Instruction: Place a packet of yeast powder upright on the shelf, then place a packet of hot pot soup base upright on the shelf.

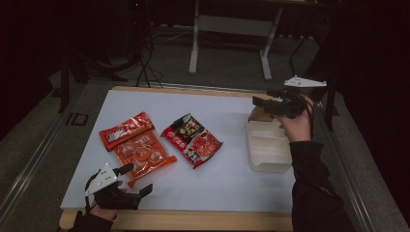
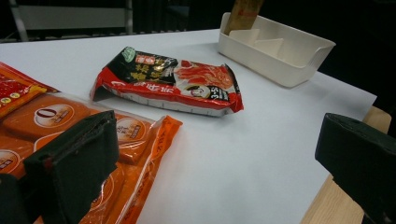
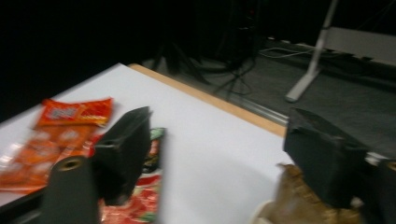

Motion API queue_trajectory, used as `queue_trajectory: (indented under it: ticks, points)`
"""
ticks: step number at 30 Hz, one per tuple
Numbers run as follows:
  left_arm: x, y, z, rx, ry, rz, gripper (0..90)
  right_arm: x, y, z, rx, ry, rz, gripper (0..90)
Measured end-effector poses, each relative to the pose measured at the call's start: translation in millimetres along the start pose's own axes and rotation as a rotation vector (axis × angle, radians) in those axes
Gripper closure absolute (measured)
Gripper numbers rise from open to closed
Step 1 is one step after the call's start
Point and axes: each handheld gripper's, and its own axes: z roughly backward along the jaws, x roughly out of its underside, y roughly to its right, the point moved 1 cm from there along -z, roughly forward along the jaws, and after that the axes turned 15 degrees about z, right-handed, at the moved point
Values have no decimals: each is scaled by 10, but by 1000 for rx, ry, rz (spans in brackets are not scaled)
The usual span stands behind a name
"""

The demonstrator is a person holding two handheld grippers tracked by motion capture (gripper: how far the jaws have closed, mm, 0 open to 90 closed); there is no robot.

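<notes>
Brown packet (image 3: 299,205) upright in white bin (image 1: 267,145), just below right gripper (image 1: 261,104) jaws, apart, nothing between; left gripper (image 1: 138,180) jaws apart

Set on the table (image 1: 227,186): two overlapping packets at left (image 1: 126,129) (image 1: 143,155), a third packet (image 1: 192,140) just right of them. Far right, well apart, a tray (image 1: 267,166) with a pouch (image 1: 259,115) standing in its far end.

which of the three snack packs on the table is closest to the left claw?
The big clear-fronted orange pack, whose corner lies right by the open left claw. The small orange pack and the red-and-black pack lie farther off.
</notes>
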Motion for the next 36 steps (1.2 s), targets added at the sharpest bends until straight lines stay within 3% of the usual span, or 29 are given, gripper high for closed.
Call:
queue_trajectory:
  ticks: [4, 11, 15, 17, 19, 20, 22, 24, 27, 32, 35, 36]
  points:
    - [-6, -5, 8, -5, 10, 6, 0, 61, -151, 95, -14, 29, -29, 137]
    - [-9, 5, 8, -5, 9, 9, 0, 216, -382, 198, -57, 29, 3, 134]
    - [-30, 30, 8, -6, 9, 3, 0, 289, -462, 269, -93, 61, 9, 141]
    - [-71, 61, 14, 16, 15, 13, 0, 322, -512, 315, -94, 62, 19, 141]
    - [-88, 77, 13, 11, 15, 18, 0, 350, -562, 356, -96, 60, 25, 139]
    - [-124, 103, 11, 37, 7, 28, 0, 369, -595, 386, -92, 59, 31, 136]
    - [-154, 139, -1, 24, -1, 20, 0, 431, -692, 476, -88, 78, 38, 136]
    - [-183, 174, -20, 41, -16, 13, 0, 483, -755, 527, -89, 84, 35, 136]
    - [-238, 199, -67, 60, -58, 49, 0, 556, -854, 589, -101, 90, 35, 134]
    - [-330, 223, -170, 55, -107, 32, 0, 638, -1014, 706, -125, 94, 43, 131]
    - [-341, 227, -184, 54, -104, 32, 43, 673, -1084, 752, -123, 94, 47, 130]
    - [-405, 228, -268, 59, -122, 43, 58, 715, -1160, 807, -116, 110, 54, 130]
